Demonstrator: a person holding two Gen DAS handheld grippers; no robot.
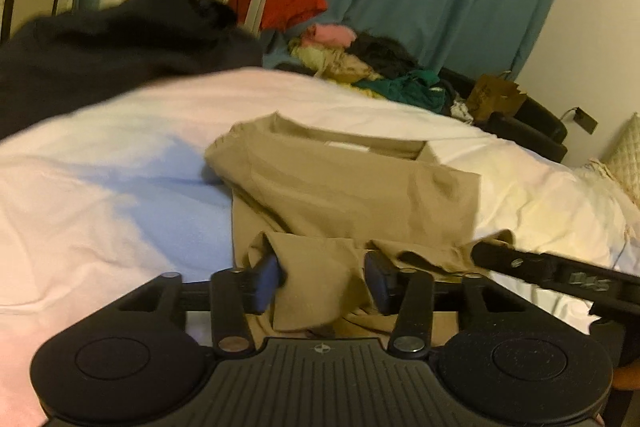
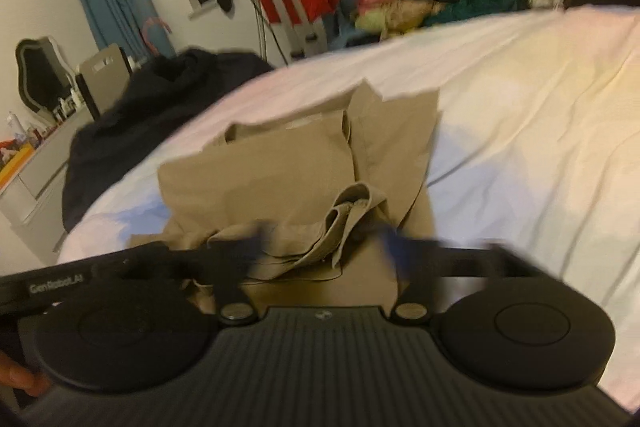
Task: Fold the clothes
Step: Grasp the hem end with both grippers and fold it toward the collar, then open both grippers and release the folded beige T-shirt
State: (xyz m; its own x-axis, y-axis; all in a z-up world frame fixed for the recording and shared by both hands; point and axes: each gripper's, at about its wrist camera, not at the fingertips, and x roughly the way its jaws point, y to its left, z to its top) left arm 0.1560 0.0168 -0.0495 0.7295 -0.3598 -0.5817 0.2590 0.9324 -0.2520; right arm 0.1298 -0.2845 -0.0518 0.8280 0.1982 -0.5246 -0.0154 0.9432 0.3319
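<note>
My left tongs (image 1: 324, 279) and right tongs (image 2: 320, 247) stand released over the near hem of the tan shirt (image 1: 352, 187), folded mid-bed (image 1: 100, 187); bare white sheet lies either side.

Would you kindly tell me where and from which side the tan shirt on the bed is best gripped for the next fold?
Probably at the loose near hem of the tan shirt, coming in low from the near side. That edge is bunched and raised off the white sheet, so it offers a lip, whereas the far collar end lies flat. The left claw and right claw stand open around that bunched cloth.
</note>
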